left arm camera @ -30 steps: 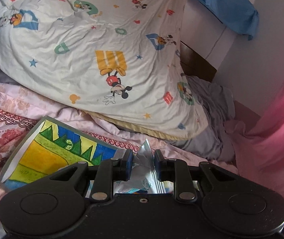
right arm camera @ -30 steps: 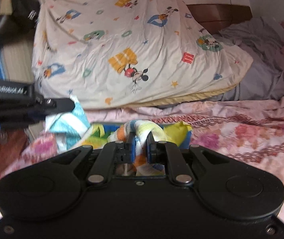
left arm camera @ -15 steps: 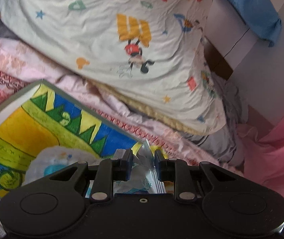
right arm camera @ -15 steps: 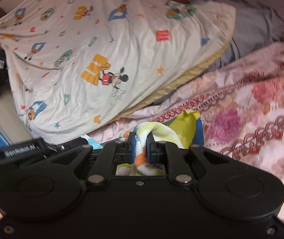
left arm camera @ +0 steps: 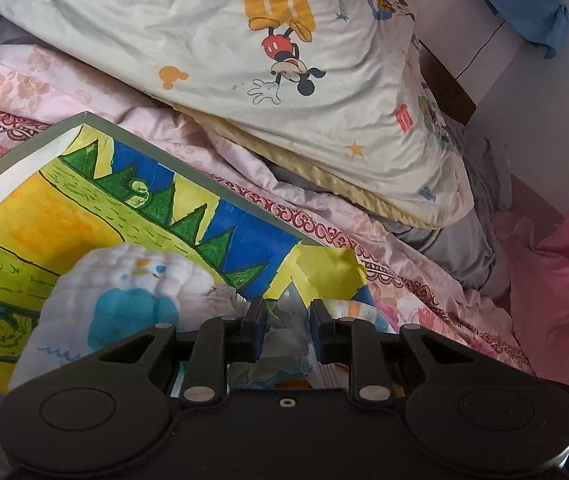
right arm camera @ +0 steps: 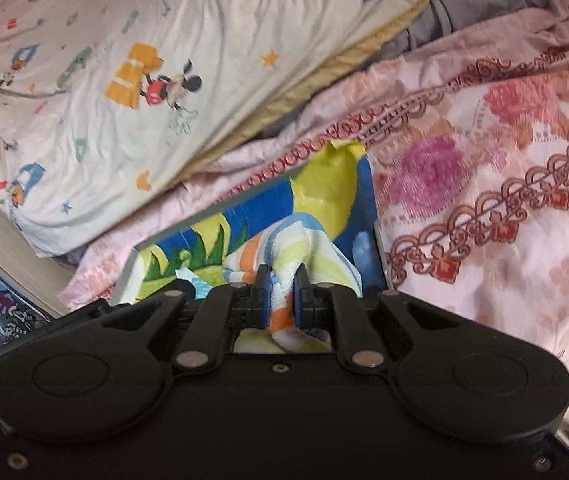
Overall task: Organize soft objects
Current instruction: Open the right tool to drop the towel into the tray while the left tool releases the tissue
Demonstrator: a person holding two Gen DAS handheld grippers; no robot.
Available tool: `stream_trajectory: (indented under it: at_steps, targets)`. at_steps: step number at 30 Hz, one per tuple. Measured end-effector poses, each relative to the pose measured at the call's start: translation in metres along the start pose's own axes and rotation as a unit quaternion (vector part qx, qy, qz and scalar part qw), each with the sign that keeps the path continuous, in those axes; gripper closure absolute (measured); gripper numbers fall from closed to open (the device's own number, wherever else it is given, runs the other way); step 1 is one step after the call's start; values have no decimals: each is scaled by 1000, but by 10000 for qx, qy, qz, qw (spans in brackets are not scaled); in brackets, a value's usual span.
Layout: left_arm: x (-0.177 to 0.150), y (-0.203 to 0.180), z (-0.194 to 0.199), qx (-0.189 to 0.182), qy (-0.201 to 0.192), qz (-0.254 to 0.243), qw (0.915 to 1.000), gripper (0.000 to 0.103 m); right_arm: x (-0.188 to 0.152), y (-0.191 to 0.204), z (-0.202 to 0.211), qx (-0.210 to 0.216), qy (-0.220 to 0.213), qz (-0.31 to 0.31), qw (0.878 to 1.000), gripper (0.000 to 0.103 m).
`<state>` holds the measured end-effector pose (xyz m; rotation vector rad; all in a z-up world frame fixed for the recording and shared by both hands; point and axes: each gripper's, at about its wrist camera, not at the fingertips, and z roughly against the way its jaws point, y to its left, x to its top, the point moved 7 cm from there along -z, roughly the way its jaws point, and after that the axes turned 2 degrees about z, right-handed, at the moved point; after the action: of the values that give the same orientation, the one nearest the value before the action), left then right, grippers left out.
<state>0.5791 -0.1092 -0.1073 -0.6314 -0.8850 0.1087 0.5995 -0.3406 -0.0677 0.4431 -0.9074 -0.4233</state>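
Right gripper (right arm camera: 280, 294): fingers pinching a striped towel of white, orange, yellow and pale blue terry (right arm camera: 284, 248). The towel's lower end drops behind the gripper body, out of sight. It hangs over a shallow box lined with a bright blue, green and yellow painted paper (left arm camera: 84, 216), which lies on the pink floral bedsheet (right arm camera: 484, 184).

Left gripper (left arm camera: 283, 320): fingers part-way closed on a crumpled white cloth with blue print (left arm camera: 284, 336). Most of that cloth is hidden between and below the fingers; how firm the contact is, I cannot tell. Just left of it, inside the box, sits a rounded white quilted cloth bundle with a blue patch (left arm camera: 124, 300), its base cut off by the gripper.

Behind the box, a cream cartoon-mouse pillow (left arm camera: 284, 60) leans on the bed.
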Motion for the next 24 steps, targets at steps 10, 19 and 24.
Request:
stream_trajectory:
  at_steps: [10,19,24]
  targets:
    - [11,-21,17,15,-175,-163,9997,62,9,6,9,-103,-137,131,9998,88]
    - [19,-23,30,108,-300,-2,9995,41,27,10,31,-160,-405,317,9985,70]
    - [24,-30,42,113,-332,22,9994,31,40,13,52,-147,-645,371,9971,60]
